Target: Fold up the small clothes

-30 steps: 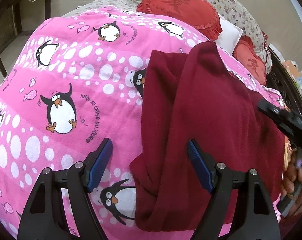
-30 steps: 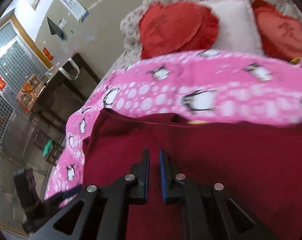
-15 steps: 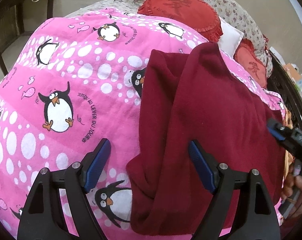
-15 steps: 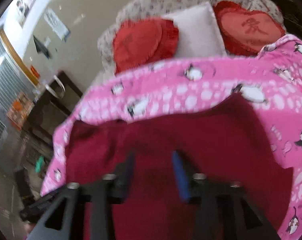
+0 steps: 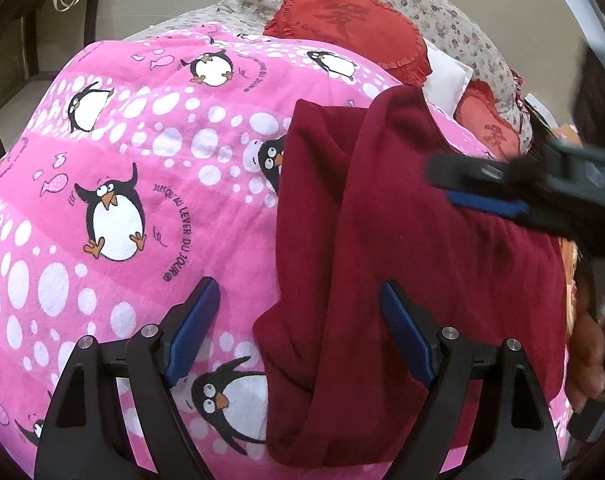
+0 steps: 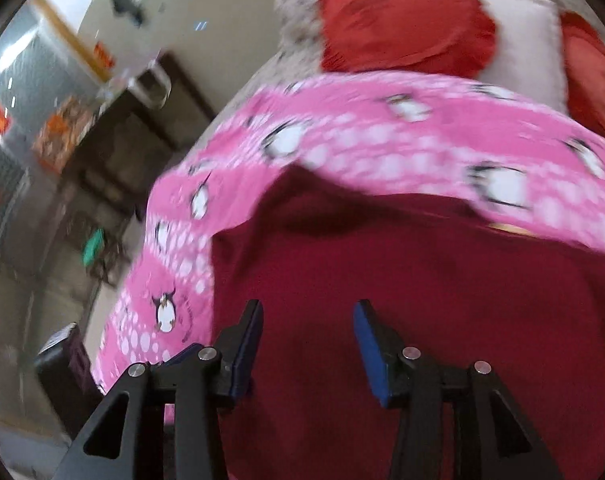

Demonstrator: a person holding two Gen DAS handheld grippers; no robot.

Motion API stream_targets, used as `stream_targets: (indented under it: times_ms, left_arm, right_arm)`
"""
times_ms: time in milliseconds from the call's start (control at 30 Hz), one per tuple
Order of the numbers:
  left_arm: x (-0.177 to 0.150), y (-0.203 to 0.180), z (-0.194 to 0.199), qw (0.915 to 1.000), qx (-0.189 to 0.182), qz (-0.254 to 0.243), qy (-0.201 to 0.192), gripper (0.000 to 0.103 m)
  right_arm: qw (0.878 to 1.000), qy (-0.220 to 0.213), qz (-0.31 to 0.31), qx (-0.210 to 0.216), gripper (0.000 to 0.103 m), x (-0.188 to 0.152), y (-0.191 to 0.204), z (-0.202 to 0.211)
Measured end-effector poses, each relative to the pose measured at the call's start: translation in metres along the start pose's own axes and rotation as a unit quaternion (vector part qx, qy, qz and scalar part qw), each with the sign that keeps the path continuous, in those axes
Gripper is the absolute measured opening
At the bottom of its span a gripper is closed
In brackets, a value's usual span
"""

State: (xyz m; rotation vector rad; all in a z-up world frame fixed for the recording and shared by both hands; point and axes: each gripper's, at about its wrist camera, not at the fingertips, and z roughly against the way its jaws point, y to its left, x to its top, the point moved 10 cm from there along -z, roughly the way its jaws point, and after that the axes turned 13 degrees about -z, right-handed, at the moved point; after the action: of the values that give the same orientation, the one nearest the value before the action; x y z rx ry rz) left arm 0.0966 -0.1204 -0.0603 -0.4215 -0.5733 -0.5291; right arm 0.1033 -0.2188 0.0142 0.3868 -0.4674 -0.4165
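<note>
Garment [image 5: 414, 240] lay half-folded on the blanket [image 5: 142, 168], near-left edge bunched, more folds left; my left gripper [image 5: 298, 332] and right gripper [image 6: 306, 344] were both wide open, empty.

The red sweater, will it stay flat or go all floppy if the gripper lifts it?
Probably floppy: the sweater already lies in soft folds and a rolled edge on the blanket. It looks thick and fuzzy, so it likely grips well and won't slip. Lifted by one edge, the rest would probably hang down.
</note>
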Motion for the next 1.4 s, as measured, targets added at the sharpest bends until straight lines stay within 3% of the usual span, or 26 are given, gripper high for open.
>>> stream_targets:
  times_ms: [100,167,333,567,767,833,933,1067,1133,1400]
  left_arm:
    - [-0.002,0.0,0.001,1.0,-0.008,-0.003,-0.002,0.083]
    - [-0.003,0.001,0.002,0.9999,-0.012,-0.004,-0.005,0.083]
    - [-0.006,0.003,0.006,0.9997,-0.02,-0.003,-0.015,0.083]
    - [-0.016,0.007,0.016,0.9987,-0.038,-0.005,-0.034,0.083]
    - [-0.024,0.012,0.023,0.998,-0.05,0.002,-0.04,0.083]
    - [-0.026,0.012,0.025,0.998,-0.049,-0.003,-0.041,0.083]
    - [-0.028,0.012,0.028,0.9981,-0.047,-0.005,-0.041,0.083]
    - [-0.03,0.01,0.034,0.9977,-0.057,0.003,-0.036,0.083]
    - [-0.027,0.01,0.037,0.9962,-0.077,0.013,-0.039,0.083]
    - [-0.011,0.001,0.045,0.9956,-0.079,-0.004,-0.05,0.083]
  right_arm:
    - [1.0,0.012,0.023,-0.015,0.051,0.005,0.022,-0.021]
    - [0.999,0.017,0.023,-0.017,0.069,0.01,0.03,-0.03]
    - [0.997,0.027,0.05,-0.056,0.075,0.012,0.043,-0.053]
    - [0.987,0.046,0.1,-0.118,0.096,0.012,0.053,-0.074]
    - [0.977,0.036,0.114,-0.179,0.098,0.015,0.045,-0.084]
    - [0.974,0.033,0.129,-0.185,0.093,0.014,0.045,-0.085]
    - [0.971,0.025,0.149,-0.183,0.072,0.014,0.041,-0.078]
    - [0.983,0.021,0.128,-0.127,0.039,0.017,0.033,-0.056]
    - [0.989,0.019,0.115,-0.095,0.031,0.016,0.03,-0.044]
    - [0.996,0.01,0.082,-0.042,0.024,0.009,0.026,-0.024]
